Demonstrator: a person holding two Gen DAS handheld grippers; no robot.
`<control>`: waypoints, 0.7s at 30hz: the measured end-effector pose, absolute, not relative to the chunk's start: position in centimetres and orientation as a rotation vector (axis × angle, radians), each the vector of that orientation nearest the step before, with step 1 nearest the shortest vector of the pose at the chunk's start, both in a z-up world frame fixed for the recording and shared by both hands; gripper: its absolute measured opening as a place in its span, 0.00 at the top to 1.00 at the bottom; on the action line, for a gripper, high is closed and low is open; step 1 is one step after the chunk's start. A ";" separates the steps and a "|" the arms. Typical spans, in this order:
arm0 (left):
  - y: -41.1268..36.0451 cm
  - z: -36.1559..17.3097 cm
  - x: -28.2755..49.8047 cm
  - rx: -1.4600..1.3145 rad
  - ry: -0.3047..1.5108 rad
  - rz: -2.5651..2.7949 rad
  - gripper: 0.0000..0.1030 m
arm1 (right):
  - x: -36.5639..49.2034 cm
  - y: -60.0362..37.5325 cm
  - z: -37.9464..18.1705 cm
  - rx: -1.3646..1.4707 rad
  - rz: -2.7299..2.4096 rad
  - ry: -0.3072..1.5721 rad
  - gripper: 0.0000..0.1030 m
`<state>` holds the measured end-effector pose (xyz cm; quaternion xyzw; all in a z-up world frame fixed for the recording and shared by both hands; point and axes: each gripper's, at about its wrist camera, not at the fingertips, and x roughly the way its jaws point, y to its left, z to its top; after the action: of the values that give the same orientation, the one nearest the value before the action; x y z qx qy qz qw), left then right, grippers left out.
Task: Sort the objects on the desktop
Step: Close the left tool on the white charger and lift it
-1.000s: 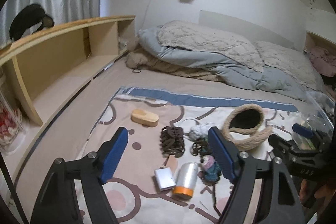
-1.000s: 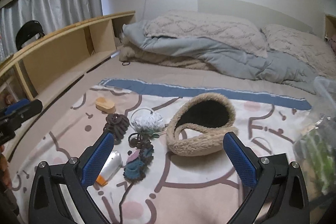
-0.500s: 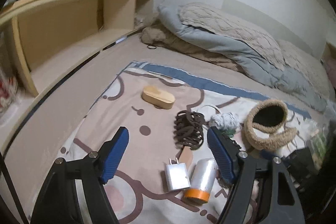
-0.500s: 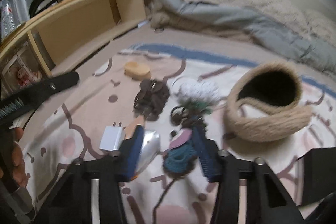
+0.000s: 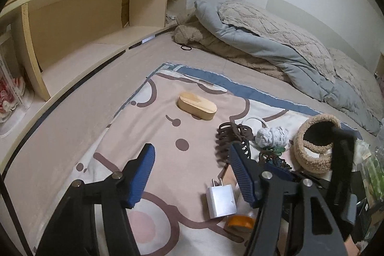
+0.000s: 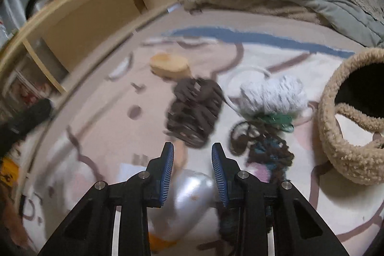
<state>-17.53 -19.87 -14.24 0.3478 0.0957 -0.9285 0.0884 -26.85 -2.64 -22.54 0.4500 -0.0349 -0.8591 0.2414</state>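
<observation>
My left gripper (image 5: 192, 169) hovers low over the patterned blanket (image 5: 148, 136), its jaws closing with nothing gripped. A white charger (image 5: 220, 202) lies just inside its right finger. My right gripper (image 6: 192, 160) is closing around the blurred silver bottle (image 6: 192, 193) with the orange cap (image 5: 240, 221). The bottle lies between the pads, and I see no firm press. Beyond lie a wooden oval box (image 5: 197, 106), a brown hair claw (image 6: 194, 109), a white fluffy ball (image 6: 273, 94) and tangled dark hair ties (image 6: 261, 148). A fuzzy beige basket (image 6: 336, 136) stands at the right.
A wooden shelf unit (image 5: 96, 16) runs along the left side of the bed. Folded grey and beige bedding (image 5: 264, 40) fills the far end. Plastic bags (image 5: 372, 172) crowd the right edge. A black hair tie (image 5: 186, 48) lies on the sheet near the bedding.
My right gripper dropped toward the silver bottle and its jaws went from wide to narrow around it. My left gripper sank closer to the blanket and its jaws narrowed.
</observation>
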 end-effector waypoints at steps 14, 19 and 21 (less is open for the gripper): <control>-19.4 -16.8 -19.0 1.180 0.401 -2.700 0.47 | -22.7 -1.5 -24.6 1.261 -2.192 -0.069 0.68; -18.8 -18.0 -19.3 1.267 0.433 -2.666 0.47 | -21.2 -0.8 -24.6 1.254 -2.167 -0.087 0.68; -18.7 -18.7 -19.3 1.312 0.462 -2.650 0.47 | -20.5 -0.3 -24.4 1.238 -2.175 -0.105 0.68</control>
<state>-19.29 -18.67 -18.67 0.4372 0.1538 -0.8830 0.0740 -20.54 -0.26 -24.44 0.4694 -0.0400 -0.8246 0.3132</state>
